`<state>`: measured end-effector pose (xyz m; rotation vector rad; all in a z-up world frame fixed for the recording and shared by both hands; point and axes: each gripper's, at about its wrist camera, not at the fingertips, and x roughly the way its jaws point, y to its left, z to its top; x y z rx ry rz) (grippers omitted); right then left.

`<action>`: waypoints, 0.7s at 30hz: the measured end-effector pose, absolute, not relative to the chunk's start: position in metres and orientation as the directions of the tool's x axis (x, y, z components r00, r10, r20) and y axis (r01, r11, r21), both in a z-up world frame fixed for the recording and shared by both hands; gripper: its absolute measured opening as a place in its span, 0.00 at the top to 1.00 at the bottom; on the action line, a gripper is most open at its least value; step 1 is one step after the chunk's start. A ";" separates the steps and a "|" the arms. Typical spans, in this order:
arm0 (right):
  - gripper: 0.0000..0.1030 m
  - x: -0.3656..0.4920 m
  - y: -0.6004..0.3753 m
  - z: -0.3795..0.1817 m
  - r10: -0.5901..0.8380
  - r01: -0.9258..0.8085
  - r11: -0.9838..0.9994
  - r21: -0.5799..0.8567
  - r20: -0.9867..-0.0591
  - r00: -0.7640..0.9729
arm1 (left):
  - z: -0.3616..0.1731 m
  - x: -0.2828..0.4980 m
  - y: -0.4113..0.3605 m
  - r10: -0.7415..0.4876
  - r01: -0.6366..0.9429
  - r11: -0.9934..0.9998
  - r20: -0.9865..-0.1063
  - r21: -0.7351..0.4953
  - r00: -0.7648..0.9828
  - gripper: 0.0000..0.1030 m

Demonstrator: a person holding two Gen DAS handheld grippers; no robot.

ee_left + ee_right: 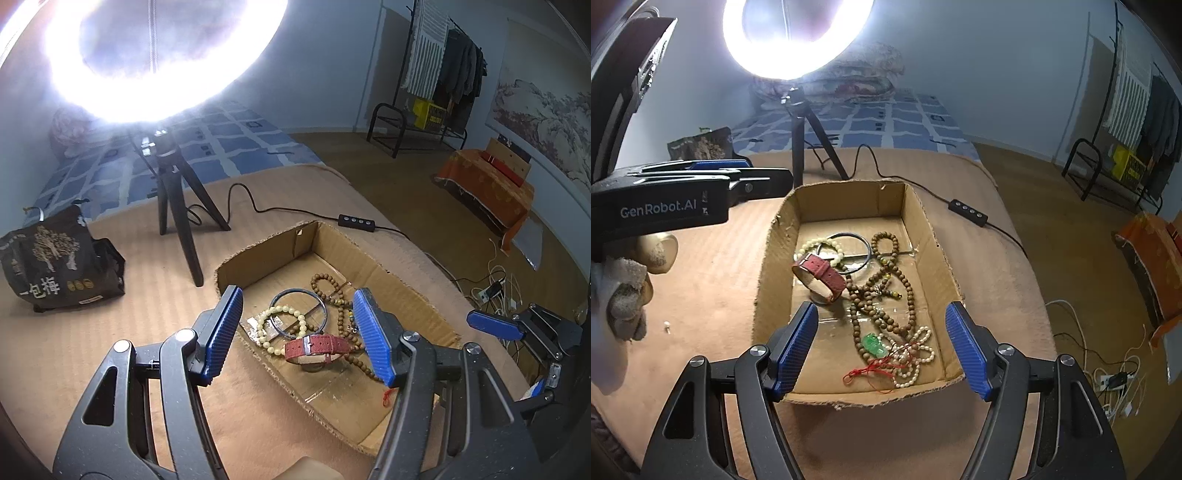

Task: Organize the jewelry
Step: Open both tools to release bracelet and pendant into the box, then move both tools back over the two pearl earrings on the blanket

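Both grippers hover over the cardboard box [925, 229], the left gripper [297, 332] and right gripper [881, 343] with jaws wide apart and holding nothing. Inside the box the jewelry lies heaped: a red watch strap [820, 275] against a pale bead bracelet [827, 245], wooden prayer beads [886, 288] looping over a pearl strand [916, 354]. I'd worry that lifting one piece drags its tangled neighbours along

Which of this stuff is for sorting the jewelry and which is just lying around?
Job: box, red watch, black bangle, pale bead bracelet, wooden beads, jade pendant, pearls.
Lying about: ring light, snack bag, cable remote.
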<state>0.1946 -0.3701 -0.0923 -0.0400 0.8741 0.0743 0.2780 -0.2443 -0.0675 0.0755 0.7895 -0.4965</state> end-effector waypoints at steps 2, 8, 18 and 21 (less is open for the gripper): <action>0.31 0.190 -0.369 -0.087 0.046 -0.078 0.997 -0.006 -0.763 0.645 | -0.061 0.273 -0.239 -0.397 0.452 0.885 -0.694 -0.115 0.601 0.38; 0.31 0.177 -0.361 -0.071 0.042 -0.074 0.997 -0.010 -0.747 0.664 | -0.041 0.256 -0.217 -0.382 0.437 0.894 -0.678 -0.099 0.628 0.38; 0.30 0.153 -0.335 -0.047 0.036 -0.096 0.995 -0.042 -0.720 0.693 | -0.020 0.226 -0.159 -0.358 0.398 0.912 -0.668 -0.100 0.652 0.37; 0.29 0.148 -0.326 -0.042 0.052 -0.104 0.994 -0.030 -0.713 0.700 | -0.018 0.217 -0.134 -0.340 0.376 0.921 -0.671 -0.098 0.659 0.37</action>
